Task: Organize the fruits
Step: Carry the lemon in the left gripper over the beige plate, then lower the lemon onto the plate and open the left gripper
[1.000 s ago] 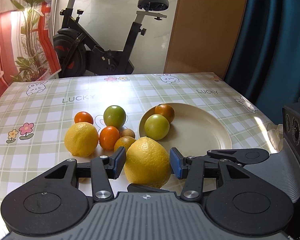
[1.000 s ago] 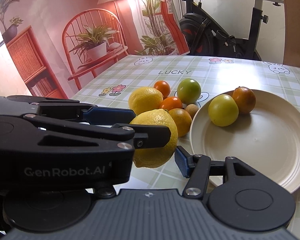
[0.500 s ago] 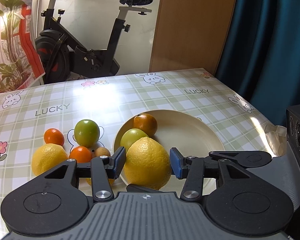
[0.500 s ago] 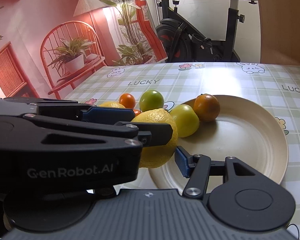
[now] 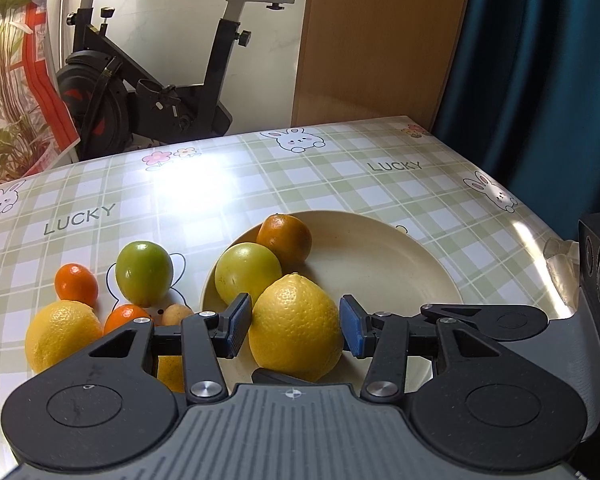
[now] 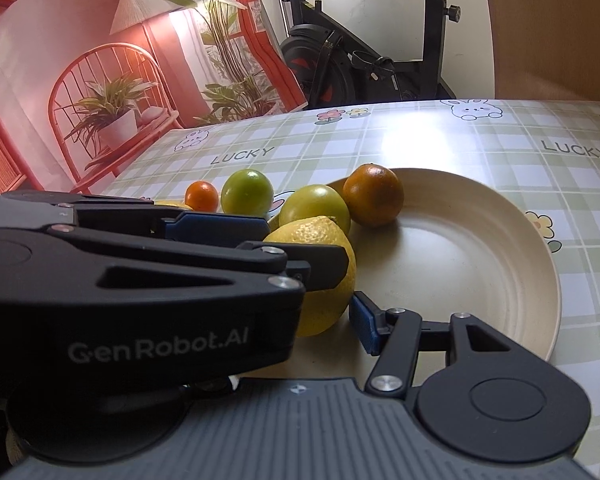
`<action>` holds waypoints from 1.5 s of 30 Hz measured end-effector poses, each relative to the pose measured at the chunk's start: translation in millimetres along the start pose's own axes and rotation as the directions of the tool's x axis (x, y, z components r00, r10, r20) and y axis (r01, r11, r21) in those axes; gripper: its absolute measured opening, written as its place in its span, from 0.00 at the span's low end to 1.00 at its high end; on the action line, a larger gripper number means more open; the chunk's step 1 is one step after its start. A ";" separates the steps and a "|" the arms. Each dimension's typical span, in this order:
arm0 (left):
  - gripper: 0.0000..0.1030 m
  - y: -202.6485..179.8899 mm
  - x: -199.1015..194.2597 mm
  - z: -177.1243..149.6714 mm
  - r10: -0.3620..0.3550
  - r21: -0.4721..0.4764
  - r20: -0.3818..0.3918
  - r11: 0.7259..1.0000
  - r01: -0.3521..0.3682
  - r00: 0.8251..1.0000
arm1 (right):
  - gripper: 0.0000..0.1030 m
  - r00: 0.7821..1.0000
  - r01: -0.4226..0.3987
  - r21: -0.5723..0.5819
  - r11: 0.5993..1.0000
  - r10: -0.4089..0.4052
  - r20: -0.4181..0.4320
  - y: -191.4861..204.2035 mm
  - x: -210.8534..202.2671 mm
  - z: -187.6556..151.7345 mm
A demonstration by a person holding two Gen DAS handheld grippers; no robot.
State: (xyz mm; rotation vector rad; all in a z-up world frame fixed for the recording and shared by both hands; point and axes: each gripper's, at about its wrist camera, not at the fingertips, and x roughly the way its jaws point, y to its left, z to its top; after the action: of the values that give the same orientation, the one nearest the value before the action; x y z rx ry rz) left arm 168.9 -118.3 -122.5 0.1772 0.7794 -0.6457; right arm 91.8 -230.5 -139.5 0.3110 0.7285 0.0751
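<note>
"LUCKY" on tablecloth (image 5: 340, 184); "GenRobot.AI" on left hand-held gripper (image 6: 300, 264)

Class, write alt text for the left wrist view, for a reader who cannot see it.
The left hand-held gripper holds a large yellow lemon over the near edge of a cream plate that has a pale green fruit and a dark orange fruit on it. More fruit lies on the checked tablecloth to the left.

Two lemons (image 5: 296, 328) (image 5: 62, 336), two green fruits (image 5: 144, 274) (image 5: 247, 274) — three small oranges (image 5: 76, 284) (image 5: 285, 238) (image 5: 126, 318), one plate (image 5: 400, 256).
</note>
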 end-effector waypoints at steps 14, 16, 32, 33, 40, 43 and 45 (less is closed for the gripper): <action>0.50 0.8 -0.8 2.1 0.002 -0.002 0.003 1.000 -0.002 1.000 | 0.56 0.999 0.033 -0.001 0.999 -0.033 0.017 -1.4 1.0 1.7; 0.50 1.4 -2.9 1.7 0.006 -0.002 0.007 1.000 -0.006 1.000 | 0.56 0.999 0.038 -0.002 0.999 -0.038 0.017 -1.0 -0.1 1.2; 0.50 16.7 -37.7 -0.9 0.049 -0.030 0.070 0.998 -0.047 0.996 | 0.57 0.996 0.085 -0.033 0.996 -0.084 0.031 10.4 -14.8 -2.7; 0.50 18.1 -40.2 -1.4 0.050 -0.033 0.074 0.998 -0.048 0.996 | 0.57 0.996 0.087 -0.034 0.996 -0.086 0.032 10.7 -16.1 -2.7; 0.50 31.1 -61.1 -6.1 0.067 -0.053 0.098 0.997 -0.062 0.993 | 0.57 0.993 0.105 -0.046 0.993 -0.102 0.064 18.8 -26.7 -1.4; 0.50 38.5 -69.8 -8.9 0.076 -0.061 0.104 0.996 -0.070 0.992 | 0.57 0.992 0.102 -0.057 0.993 -0.098 0.081 23.1 -31.9 -0.2; 0.50 44.9 -77.4 -11.9 0.082 -0.072 0.113 0.995 -0.074 0.990 | 0.57 0.992 0.097 -0.058 0.994 -0.092 0.090 26.4 -34.2 0.7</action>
State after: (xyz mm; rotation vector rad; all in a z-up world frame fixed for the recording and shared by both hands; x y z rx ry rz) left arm 147.6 -41.3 -80.3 0.1066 0.6786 -0.5501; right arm 67.8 -211.6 -109.0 0.2186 0.6520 -0.0059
